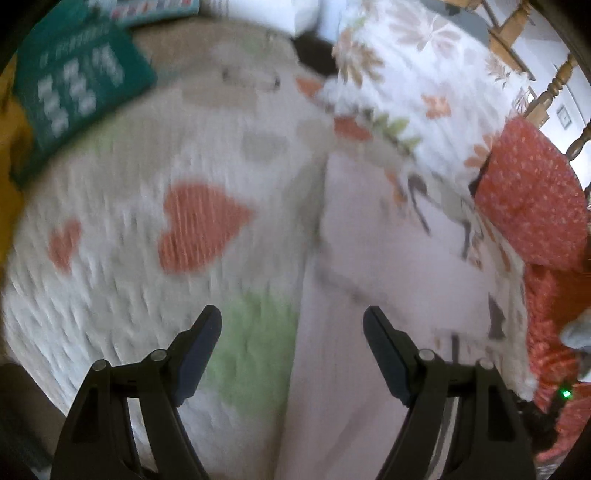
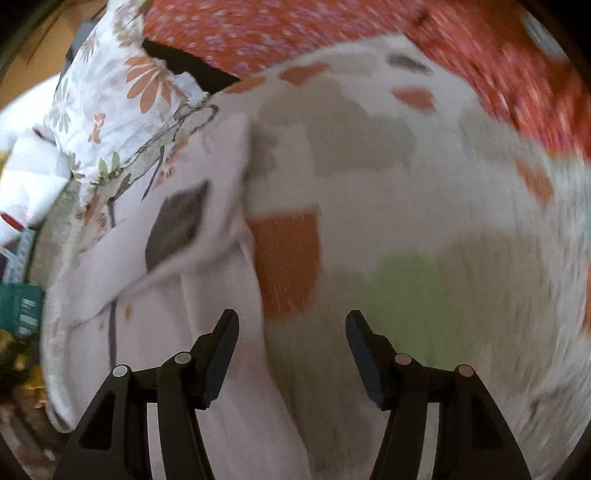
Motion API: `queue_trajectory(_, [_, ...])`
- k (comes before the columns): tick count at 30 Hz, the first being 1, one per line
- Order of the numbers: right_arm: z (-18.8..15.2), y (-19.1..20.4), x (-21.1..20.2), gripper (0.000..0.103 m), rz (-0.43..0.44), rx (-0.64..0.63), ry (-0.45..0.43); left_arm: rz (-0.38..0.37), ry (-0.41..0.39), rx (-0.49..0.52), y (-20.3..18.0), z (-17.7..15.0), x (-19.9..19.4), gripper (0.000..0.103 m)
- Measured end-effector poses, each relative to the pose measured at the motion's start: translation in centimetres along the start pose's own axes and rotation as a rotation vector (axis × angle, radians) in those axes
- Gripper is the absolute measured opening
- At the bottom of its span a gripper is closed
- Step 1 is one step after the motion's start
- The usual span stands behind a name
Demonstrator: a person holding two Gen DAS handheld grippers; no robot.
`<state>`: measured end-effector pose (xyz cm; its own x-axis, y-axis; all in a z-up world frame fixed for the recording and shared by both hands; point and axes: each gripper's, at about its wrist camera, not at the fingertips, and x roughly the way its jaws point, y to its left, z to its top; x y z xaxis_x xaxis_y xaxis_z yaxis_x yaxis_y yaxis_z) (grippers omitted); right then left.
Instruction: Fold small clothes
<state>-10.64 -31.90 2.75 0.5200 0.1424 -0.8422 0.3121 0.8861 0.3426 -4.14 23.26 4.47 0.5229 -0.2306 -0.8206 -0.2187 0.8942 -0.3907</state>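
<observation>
A pale pink small garment (image 1: 373, 251) with a flower print along its far edge lies on a white knobbly blanket (image 1: 122, 192) with orange and green hearts. My left gripper (image 1: 293, 320) hovers open over the garment's left edge, nothing between its fingers. In the right wrist view the same garment (image 2: 166, 295), with a grey patch on it, lies to the left. My right gripper (image 2: 292, 322) stands open above the garment's right edge and the blanket (image 2: 424, 206), holding nothing. Both views are blurred by motion.
A red flowered cloth (image 1: 532, 206) lies at the right, also seen along the top of the right wrist view as red cloth (image 2: 295, 33). A teal box (image 1: 74, 92) sits at the far left. A white flowered cloth (image 1: 417, 74) and wooden chair spindles (image 1: 554, 85) are beyond.
</observation>
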Motion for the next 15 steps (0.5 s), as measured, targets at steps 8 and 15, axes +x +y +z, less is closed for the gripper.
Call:
queue_trajectory(8, [-7.0, -1.9, -0.7, 0.061, 0.353, 0.142, 0.062, -0.074, 0.032, 0.064, -0.2, -7.0, 0.4, 0.067])
queue_trajectory(15, [-11.5, -0.5, -0.5, 0.061, 0.492, 0.15, 0.111, -0.168, 0.052, 0.0, 0.5, -13.2, 0.0, 0.056])
